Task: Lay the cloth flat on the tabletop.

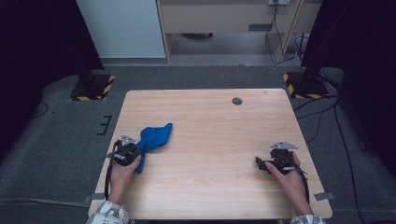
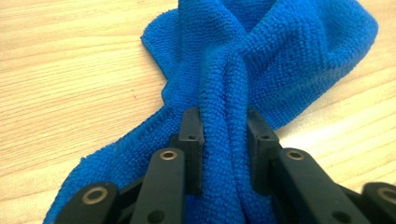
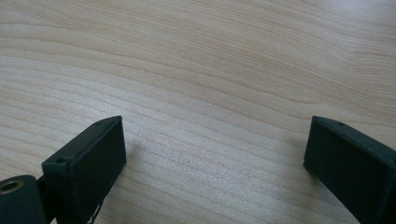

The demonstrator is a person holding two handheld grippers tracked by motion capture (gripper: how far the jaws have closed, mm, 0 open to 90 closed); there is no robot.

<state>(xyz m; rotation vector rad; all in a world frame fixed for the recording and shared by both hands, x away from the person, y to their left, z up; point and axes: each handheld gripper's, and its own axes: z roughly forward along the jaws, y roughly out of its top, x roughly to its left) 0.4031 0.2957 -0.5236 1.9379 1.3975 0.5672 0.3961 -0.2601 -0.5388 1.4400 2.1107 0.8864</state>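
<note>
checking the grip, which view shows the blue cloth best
The left gripper view: the blue cloth is close up, its bunched fold pinched between the fingers. The high view shows the blue cloth small, by the table's left edge. The right gripper view faces bare wood.

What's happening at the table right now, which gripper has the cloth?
A person works two hand-held grippers at a wooden table. The left gripper is pinched on a bunched fold of the blue cloth, which lies crumpled near the table's left edge. The right gripper rests open over bare wood on the right side, nothing between its jaws.
</note>
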